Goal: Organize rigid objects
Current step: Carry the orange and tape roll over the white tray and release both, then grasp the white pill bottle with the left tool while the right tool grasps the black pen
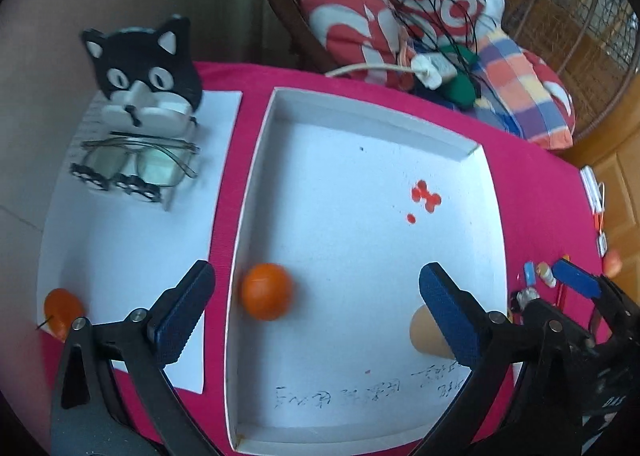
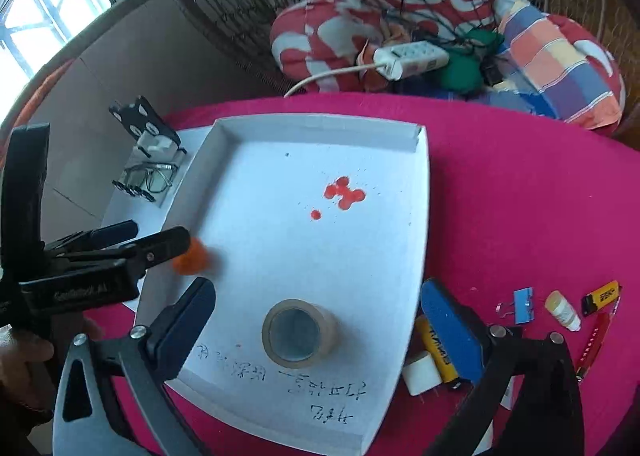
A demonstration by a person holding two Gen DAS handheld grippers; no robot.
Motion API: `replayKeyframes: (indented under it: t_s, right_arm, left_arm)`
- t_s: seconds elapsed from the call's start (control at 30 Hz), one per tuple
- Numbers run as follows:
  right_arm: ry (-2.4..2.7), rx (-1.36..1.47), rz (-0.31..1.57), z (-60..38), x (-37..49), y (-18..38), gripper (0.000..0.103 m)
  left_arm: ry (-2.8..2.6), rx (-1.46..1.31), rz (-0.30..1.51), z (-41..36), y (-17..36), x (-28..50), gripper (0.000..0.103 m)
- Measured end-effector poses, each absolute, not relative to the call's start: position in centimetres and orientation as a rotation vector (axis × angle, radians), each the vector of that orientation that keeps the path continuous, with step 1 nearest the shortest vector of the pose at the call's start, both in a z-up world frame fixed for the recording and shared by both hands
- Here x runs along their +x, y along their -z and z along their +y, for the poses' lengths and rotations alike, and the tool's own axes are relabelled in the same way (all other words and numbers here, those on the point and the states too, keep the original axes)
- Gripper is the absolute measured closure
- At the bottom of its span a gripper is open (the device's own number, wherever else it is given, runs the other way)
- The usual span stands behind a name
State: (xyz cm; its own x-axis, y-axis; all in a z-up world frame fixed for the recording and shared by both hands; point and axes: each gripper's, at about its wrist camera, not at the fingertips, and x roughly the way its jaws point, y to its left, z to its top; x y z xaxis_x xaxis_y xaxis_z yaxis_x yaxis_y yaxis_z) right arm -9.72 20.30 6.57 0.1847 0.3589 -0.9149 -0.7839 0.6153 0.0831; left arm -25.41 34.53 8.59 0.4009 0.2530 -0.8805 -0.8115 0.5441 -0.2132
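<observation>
Left tongs (image 1: 316, 284) spread apart over the white tray (image 1: 256, 160), orange ball (image 1: 267, 291) at 9 o'clock inside; right tongs (image 2: 318, 298) likewise apart above the tape roll (image 2: 298, 333), both evidently gathered there

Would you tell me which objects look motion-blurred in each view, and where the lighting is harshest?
Left wrist view: the orange ball in the white tray is smeared, while the glasses are fairly sharp. Right wrist view: the ball blurs again; the window is blown out.
</observation>
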Motion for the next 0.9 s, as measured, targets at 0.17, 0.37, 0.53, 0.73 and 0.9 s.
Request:
replayKeyframes:
  t_s: [0.17, 0.37, 0.53, 0.73, 0.9]
  right_arm:
    - [-0.835, -0.395, 1.084, 17.9, -7.8, -8.9, 0.0]
    - [-0.761, -0.313, 1.042, 12.2, -4.2, -11.9, 0.0]
    - [-0.642, -0.201, 1.028, 5.4, -0.2, -13.7, 0.0]
    - [-0.504, -0.095, 1.065, -1.6, 3.2, -13.4, 0.0]
    - [-0.448, -0.068, 1.105, -5.7, 4.2, -12.4, 0.0]
  left_arm:
    - [-0.765, -0.713, 0.873, 32.3, -10.1, -24.9, 0.0]
    - [-0.72, -0.646, 0.884, 28.1, -11.3, -21.4, 0.0]
    - [-0.653, -0.564, 0.9, 24.3, -11.4, -17.7, 0.0]
    - [-0.518, -0.568, 0.977, 20.4, -9.8, -13.9, 0.0]
    - [-0.366, -0.556, 1.086, 16.0, -8.3, -10.2, 0.0]
